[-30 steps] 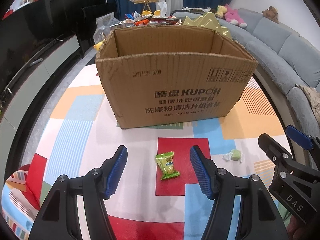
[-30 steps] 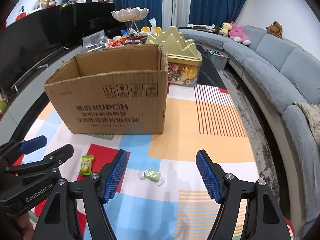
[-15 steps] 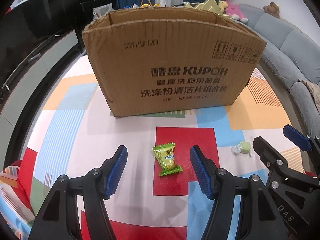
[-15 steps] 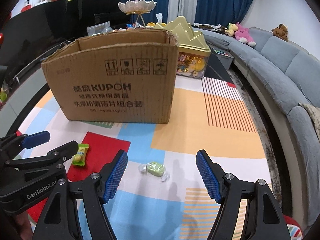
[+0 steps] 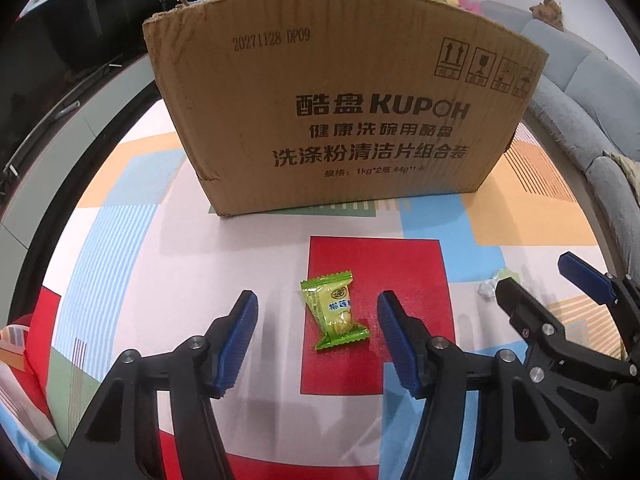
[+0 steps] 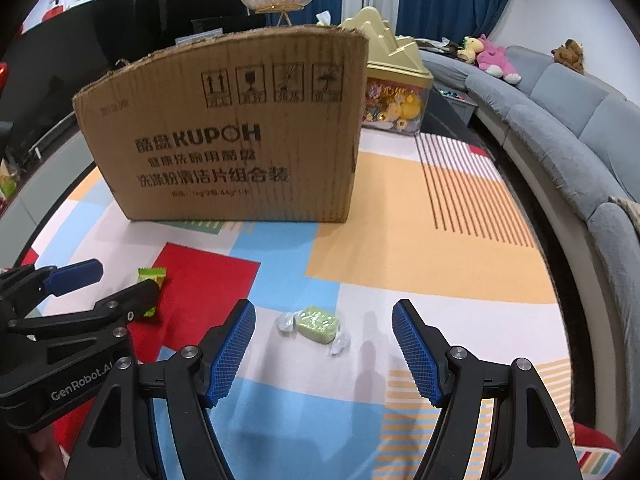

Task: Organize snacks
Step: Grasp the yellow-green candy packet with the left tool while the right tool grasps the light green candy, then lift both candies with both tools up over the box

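Left gripper (image 5: pixel 318 312): jaws apart and just been closing a little, pads clear of the sweet between them.
Green sachet (image 5: pixel 334 310): flat on the red patch of the mat (image 5: pixel 120 248), lying in the gap, nearer the right-hand pad.
Right gripper (image 6: pixel 324 324): jaws wide, holding nothing.
Pale green candy (image 6: pixel 316 322): on the mat between the right gripper's fingers, touching neither (clear twist ends showing).
Cardboard box (image 5: pixel 340 104): upright beyond both sweets, well apart from them.
Gold-lidded tub (image 6: pixel 394 92): behind the box's right corner.
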{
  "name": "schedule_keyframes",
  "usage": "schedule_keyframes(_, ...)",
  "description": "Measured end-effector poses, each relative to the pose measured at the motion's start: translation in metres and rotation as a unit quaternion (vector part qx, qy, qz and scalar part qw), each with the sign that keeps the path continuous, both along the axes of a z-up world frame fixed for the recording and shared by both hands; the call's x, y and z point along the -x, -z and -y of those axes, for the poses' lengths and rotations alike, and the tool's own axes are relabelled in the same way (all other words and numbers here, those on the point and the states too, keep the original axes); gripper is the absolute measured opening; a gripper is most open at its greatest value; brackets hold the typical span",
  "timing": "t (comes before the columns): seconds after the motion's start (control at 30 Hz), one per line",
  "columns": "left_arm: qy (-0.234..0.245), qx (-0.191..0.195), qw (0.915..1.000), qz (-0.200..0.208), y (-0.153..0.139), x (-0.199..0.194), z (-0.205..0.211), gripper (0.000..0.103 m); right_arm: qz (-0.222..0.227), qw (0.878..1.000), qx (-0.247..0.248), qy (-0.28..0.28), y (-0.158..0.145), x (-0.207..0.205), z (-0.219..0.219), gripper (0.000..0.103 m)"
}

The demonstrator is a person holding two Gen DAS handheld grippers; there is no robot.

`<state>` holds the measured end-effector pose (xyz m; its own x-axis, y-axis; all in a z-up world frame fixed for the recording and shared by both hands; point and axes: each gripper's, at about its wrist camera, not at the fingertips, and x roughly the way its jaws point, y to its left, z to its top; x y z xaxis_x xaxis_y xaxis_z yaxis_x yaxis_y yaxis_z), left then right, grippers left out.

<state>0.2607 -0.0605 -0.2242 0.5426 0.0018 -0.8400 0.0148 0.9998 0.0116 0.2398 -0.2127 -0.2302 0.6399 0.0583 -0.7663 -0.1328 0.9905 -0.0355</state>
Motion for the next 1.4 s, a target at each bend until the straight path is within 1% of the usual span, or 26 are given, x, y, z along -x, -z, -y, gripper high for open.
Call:
schedule_keyframes(0.23, -0.002, 0.000, 1.0000, 0.000, 0.005, -0.003, -0.004, 0.052, -0.011, 1.000, -0.005, -0.005, 0.010, -0.004, -0.002, 0.071)
schedule_keyframes(0.33, -0.001, 0.000, 1.0000, 0.000, 0.005, -0.003, -0.005, 0.050, -0.021, 1.000, -0.013, -0.004, 0.014, -0.007, -0.002, 0.066)
schedule_keyframes(0.4, 0.000, 0.001, 1.0000, -0.002, 0.006, -0.003, -0.004, 0.046, -0.027, 1.000, -0.015, -0.004, 0.018, -0.008, -0.001, 0.065)
schedule_keyframes(0.5, 0.002, 0.001, 1.0000, -0.004, 0.009, -0.003, -0.004, 0.045, -0.034, 0.999, -0.020, -0.002, 0.022, -0.010, 0.000, 0.062)
schedule_keyframes(0.6, 0.006, 0.003, 0.9999, -0.008, 0.013, -0.001, -0.003, 0.041, -0.031, 0.999, -0.017, -0.001, 0.022, -0.010, 0.000, 0.061)
schedule_keyframes(0.7, 0.008, 0.002, 0.9999, -0.010, 0.015, 0.000, -0.002, 0.037, -0.028, 1.000, -0.014, -0.002, 0.021, -0.009, 0.000, 0.056)
schedule_keyframes(0.77, 0.009, 0.001, 0.9999, -0.012, 0.017, 0.000, 0.000, 0.032, -0.025, 1.000, -0.014, -0.003, 0.020, -0.009, 0.000, 0.050)
schedule_keyframes(0.83, 0.011, -0.002, 0.9999, -0.012, 0.017, 0.001, 0.000, 0.030, -0.023, 1.000, -0.014, -0.005, 0.021, -0.009, -0.001, 0.041)
schedule_keyframes(0.87, 0.012, -0.004, 0.9999, -0.010, 0.017, 0.002, 0.000, 0.028, -0.022, 1.000, -0.013, -0.006, 0.021, -0.009, -0.002, 0.039)
schedule_keyframes(0.9, 0.013, -0.006, 0.9998, -0.010, 0.018, 0.003, 0.000, 0.023, -0.021, 1.000, -0.013, -0.008, 0.021, -0.009, -0.002, 0.034)
schedule_keyframes(0.93, 0.015, -0.007, 0.9998, -0.010, 0.018, 0.004, 0.001, 0.023, -0.020, 1.000, -0.013, -0.011, 0.021, -0.009, -0.003, 0.029)
schedule_keyframes(1.23, 0.022, -0.014, 0.9996, 0.002, 0.011, 0.000, 0.010, 0.022, -0.016, 1.000, -0.014, -0.011, 0.017, -0.007, -0.003, 0.028)
schedule_keyframes(1.4, 0.024, -0.019, 0.9995, 0.009, 0.004, 0.010, 0.010, 0.022, -0.004, 1.000, -0.013, -0.011, 0.008, -0.004, -0.004, 0.028)
